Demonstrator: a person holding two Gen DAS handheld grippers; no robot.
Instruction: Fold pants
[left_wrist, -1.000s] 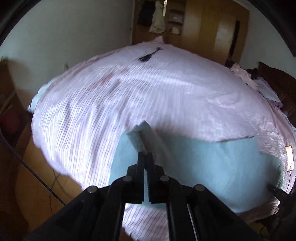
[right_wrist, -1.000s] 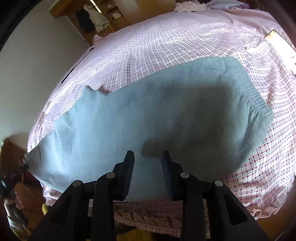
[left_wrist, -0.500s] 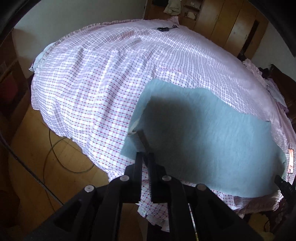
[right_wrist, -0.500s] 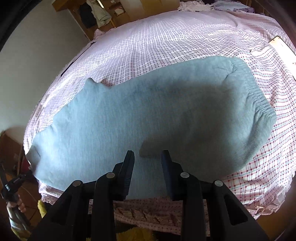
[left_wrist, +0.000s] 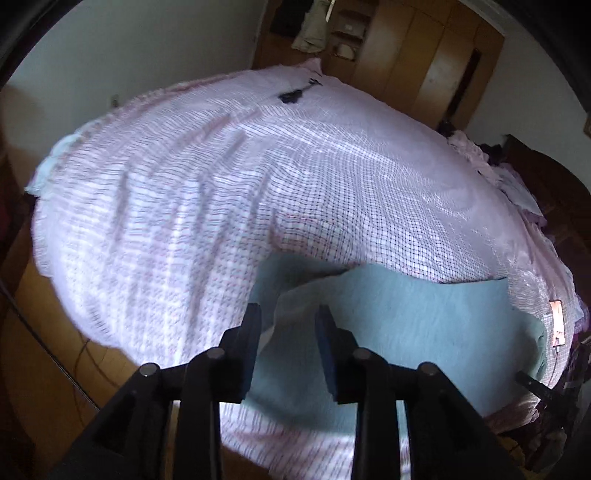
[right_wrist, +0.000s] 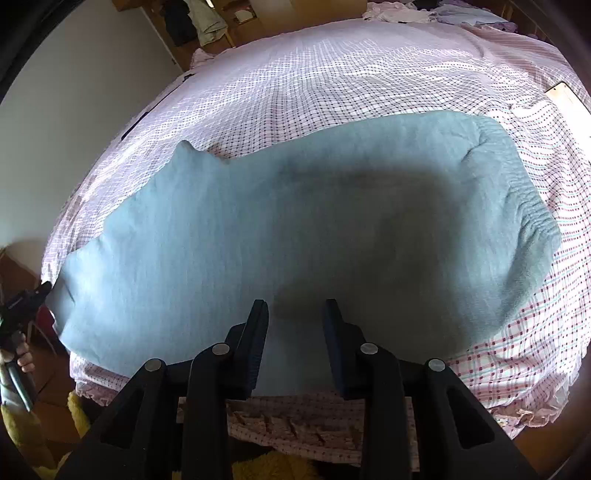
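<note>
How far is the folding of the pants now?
Done: the blue pants lie flat on the checked bedsheet, apparently folded leg on leg. In hand: the left tongs are opening over the leg end. Left: fold them shorter; the right tongs hold nothing.

Pants (right_wrist: 295, 229): soft matt knit cloth, faintly fuzzy, gathered elastic waistband. Bedsheet (right_wrist: 332, 74): thin woven checked cloth, slightly creased. Right gripper (right_wrist: 295, 325): matt black plastic, metal rivets. Wardrobe (left_wrist: 424, 55): smooth wood, slight sheen.
</note>
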